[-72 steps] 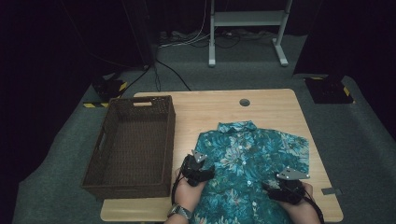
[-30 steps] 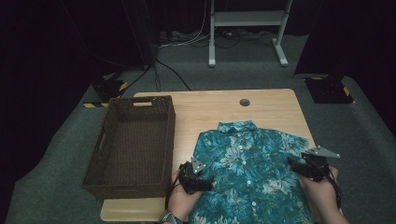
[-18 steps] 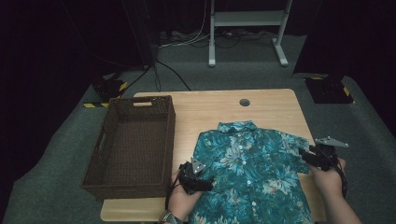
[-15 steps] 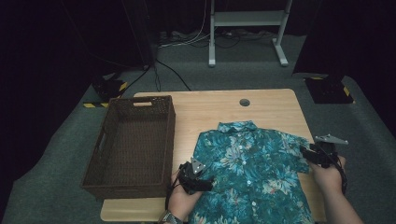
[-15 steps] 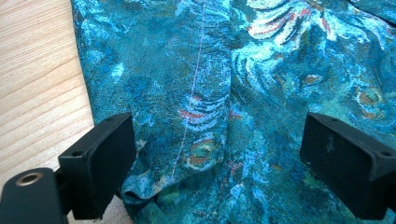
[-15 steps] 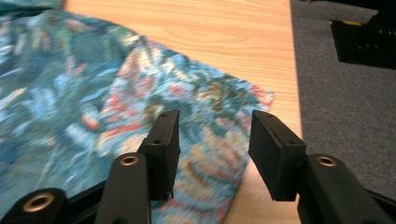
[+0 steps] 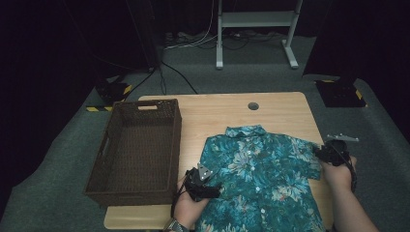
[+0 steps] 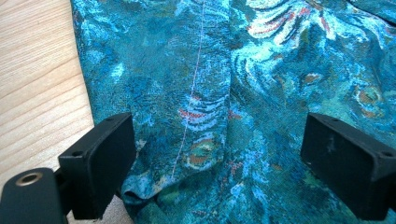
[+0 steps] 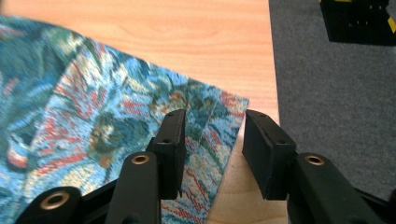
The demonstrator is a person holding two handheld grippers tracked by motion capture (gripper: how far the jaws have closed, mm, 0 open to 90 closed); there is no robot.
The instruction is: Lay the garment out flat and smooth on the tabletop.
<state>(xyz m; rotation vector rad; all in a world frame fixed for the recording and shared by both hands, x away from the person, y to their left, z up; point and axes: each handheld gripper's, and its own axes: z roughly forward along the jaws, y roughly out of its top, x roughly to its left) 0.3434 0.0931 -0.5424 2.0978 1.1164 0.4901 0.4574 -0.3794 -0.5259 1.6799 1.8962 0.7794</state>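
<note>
A floral shirt [image 7: 261, 179] lies flat on the wooden table [image 7: 217, 113], collar away from the person, beside a wicker basket [image 7: 138, 145]. The right gripper [image 9: 212, 140], jaws just narrowing, straddles the sleeve's edge [image 9: 224, 116]; the left gripper [image 8: 219, 158] hovers wide over the shirt's opposite side.

The left hand-held gripper [image 7: 202, 182] sat low in the person's left hand [image 7: 189, 209], forearm coming in from the bottom edge, its jaws spread wide. The right hand-held gripper [image 7: 325, 153] was held out to the right in the right hand [image 7: 338, 173]; its jaws had just been closing, a narrow gap apparently left between them.
</note>
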